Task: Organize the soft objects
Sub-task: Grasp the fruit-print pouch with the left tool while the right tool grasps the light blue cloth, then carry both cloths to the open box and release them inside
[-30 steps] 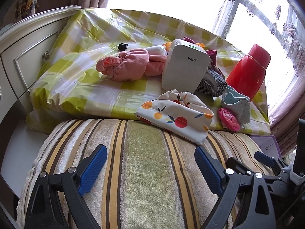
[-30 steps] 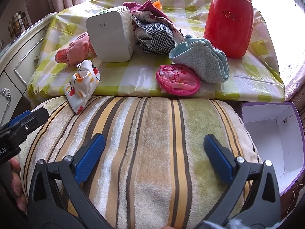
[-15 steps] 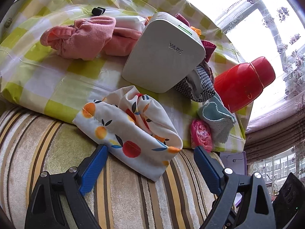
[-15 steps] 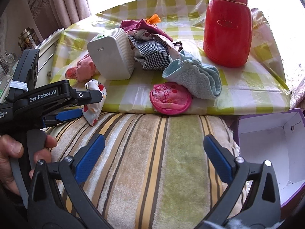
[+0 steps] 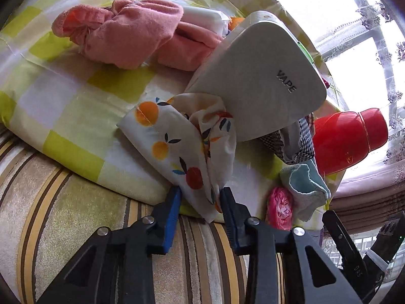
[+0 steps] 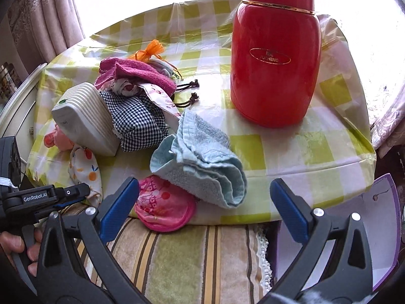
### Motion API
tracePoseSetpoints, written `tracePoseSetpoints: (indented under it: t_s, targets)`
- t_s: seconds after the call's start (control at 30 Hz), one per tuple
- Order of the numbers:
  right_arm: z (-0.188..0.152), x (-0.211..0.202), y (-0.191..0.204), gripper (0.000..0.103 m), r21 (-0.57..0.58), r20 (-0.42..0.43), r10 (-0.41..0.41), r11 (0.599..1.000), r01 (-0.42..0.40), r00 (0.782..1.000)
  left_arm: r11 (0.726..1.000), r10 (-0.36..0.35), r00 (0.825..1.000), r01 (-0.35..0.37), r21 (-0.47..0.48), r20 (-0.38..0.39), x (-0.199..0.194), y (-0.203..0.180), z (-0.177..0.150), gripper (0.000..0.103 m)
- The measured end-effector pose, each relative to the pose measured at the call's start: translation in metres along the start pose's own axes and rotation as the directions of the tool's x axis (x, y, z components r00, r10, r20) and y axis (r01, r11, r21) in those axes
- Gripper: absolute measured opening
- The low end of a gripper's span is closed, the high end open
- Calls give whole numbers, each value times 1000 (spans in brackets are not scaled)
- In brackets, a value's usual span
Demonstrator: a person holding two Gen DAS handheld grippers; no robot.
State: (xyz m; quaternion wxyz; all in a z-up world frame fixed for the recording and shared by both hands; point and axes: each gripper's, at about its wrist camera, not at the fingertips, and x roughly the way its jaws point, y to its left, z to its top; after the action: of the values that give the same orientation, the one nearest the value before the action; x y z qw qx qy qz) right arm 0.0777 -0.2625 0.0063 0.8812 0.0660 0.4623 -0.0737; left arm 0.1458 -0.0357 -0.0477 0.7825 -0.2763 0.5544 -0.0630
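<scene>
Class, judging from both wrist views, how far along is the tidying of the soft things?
Done: nothing visibly; the purple box looks empty. In hand: the left gripper has its jaws closed on the fruit-print pouch. The right gripper is open, near the blue towel and pink pad. Left: those two, the checked cloth, magenta towel and pink cloth.

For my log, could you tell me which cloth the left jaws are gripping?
The fruit-print cloth, white with oranges; the left gripper pinches its near corner.

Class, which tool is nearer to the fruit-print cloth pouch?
Left. The left tool grips the fruit-print cloth pouch at its near corner; the right tool hangs open off to its right.
</scene>
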Motion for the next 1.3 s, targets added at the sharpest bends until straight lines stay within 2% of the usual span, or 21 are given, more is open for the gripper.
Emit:
tracePoseSetpoints:
  t_s: [0.07,0.13,0.2,0.23,0.3,0.37,0.47,0.77,0.97,1.07,1.17,1.3]
  targets:
    - [8,7,-3,102,-13,7,-18,1000,18,1000,1000,-17,1000,17,-5,9,1,4,-1,24]
    - [12,14,-5,96,-13,-13,-7,1000,7,1000,1000,-26,999,26,0,21,3,7,-3,21]
    - [14,25,-8,71,-3,-50,11,1000,-11,999,1000,-28,999,27,5,17,3,1,-6,13]
    - [15,30,-9,65,5,-69,18,1000,-18,997,999,-31,999,31,11,18,2,-1,-7,9]
    - [14,36,-11,43,21,-91,33,999,-31,995,999,-35,999,35,27,24,0,-5,-8,5]
    - [13,37,-13,28,35,-87,54,998,-51,995,999,-27,999,25,39,35,-1,-8,-11,4]
    - [14,30,-17,18,59,-54,76,996,-73,996,998,-25,998,22,61,52,-5,-14,-15,4]
    - [7,-10,-36,16,110,36,87,990,-90,996,991,-32,993,16,136,116,-24,-37,-43,4]
    - [-4,-40,-56,16,144,76,74,986,-84,994,973,-50,984,9,229,173,-48,-52,-56,4]
    - [-12,-54,-69,16,166,90,69,983,-83,994,956,-66,980,9,293,186,-54,-66,-67,4]
    - [-21,-67,-82,16,181,103,47,981,-66,994,938,-107,980,43,345,169,-56,-80,-76,4]
    - [-33,-80,-102,16,212,103,-1,977,-21,995,886,-187,975,115,448,122,-57,-111,-99,4]
